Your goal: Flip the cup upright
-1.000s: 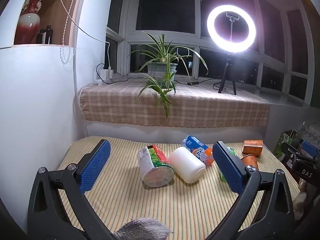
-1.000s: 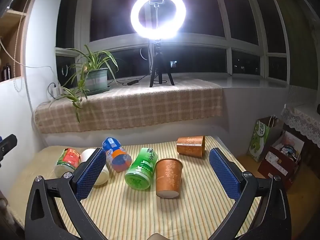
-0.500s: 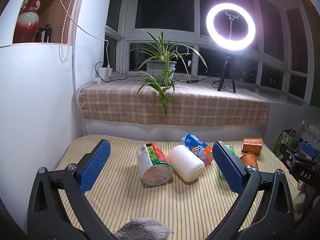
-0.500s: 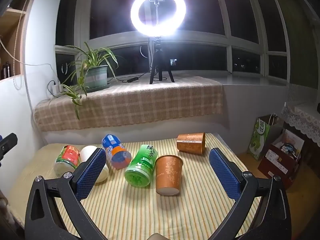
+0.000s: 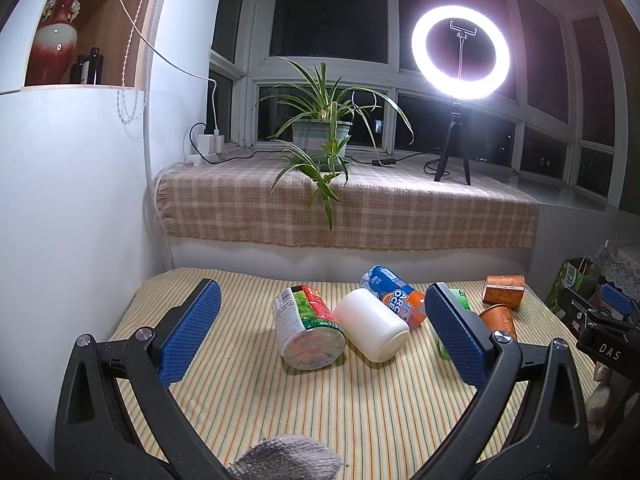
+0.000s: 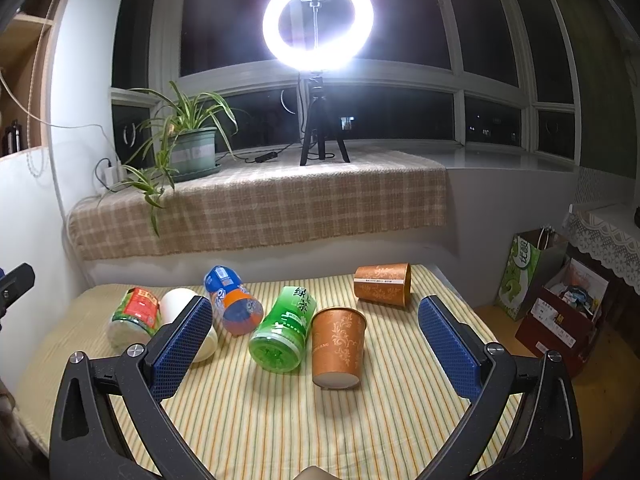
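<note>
Several cups lie on their sides on the striped table [image 6: 280,420]. From the left in the right wrist view: a red-and-green cup [image 6: 134,316], a white cup [image 6: 180,308], a blue-and-orange cup [image 6: 234,304], a green cup [image 6: 282,330], a brown patterned cup [image 6: 338,346] and a second brown cup [image 6: 382,284] farther back. My right gripper [image 6: 316,350] is open and empty, with the near brown cup between its fingers' lines. My left gripper [image 5: 320,336] is open and empty, facing the red-and-green cup [image 5: 308,332] and white cup [image 5: 370,324].
A checked-cloth windowsill [image 6: 260,204] behind the table holds a potted plant [image 6: 188,152] and a lit ring light on a tripod [image 6: 318,28]. A white wall [image 5: 72,200] borders the table's left side. Bags and boxes [image 6: 556,312] stand on the floor at the right.
Both grippers have drifted slightly closer to the cups. The cups have not moved and both grippers stay open.
</note>
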`<state>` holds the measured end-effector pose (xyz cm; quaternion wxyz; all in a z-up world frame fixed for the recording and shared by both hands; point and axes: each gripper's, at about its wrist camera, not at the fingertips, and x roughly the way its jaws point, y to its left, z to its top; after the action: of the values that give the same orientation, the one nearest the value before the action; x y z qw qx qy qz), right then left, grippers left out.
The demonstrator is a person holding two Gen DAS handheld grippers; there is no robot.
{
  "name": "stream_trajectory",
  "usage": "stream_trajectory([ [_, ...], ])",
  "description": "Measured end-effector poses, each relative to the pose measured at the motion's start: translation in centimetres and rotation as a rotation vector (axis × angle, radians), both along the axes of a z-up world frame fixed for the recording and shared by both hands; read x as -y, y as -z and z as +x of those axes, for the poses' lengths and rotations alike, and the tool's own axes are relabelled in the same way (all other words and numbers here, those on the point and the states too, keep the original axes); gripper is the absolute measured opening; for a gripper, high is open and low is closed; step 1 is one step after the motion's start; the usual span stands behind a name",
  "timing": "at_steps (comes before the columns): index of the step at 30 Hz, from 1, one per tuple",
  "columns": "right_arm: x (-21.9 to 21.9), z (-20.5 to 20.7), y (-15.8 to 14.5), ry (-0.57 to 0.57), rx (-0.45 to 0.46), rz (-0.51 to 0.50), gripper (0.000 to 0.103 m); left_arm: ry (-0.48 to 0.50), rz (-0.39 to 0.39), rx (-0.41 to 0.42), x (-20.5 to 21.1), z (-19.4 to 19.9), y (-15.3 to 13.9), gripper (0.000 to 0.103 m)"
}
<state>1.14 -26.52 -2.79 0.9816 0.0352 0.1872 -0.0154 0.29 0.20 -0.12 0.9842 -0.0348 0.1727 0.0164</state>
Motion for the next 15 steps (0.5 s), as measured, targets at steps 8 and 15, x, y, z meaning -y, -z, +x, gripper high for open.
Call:
stream_trajectory([
  [8, -0.03, -0.01, 0.12, 0.001, -0.002, -0.001, 0.103, -0.001, -0.002, 0.001, 0.14, 0.03, 0.01, 0.103],
  [15, -0.22, -0.04, 0.31, 0.002, -0.001, -0.004, 0.103, -0.001, 0.000, 0.000, 0.11, -0.01, -0.03, 0.103],
])
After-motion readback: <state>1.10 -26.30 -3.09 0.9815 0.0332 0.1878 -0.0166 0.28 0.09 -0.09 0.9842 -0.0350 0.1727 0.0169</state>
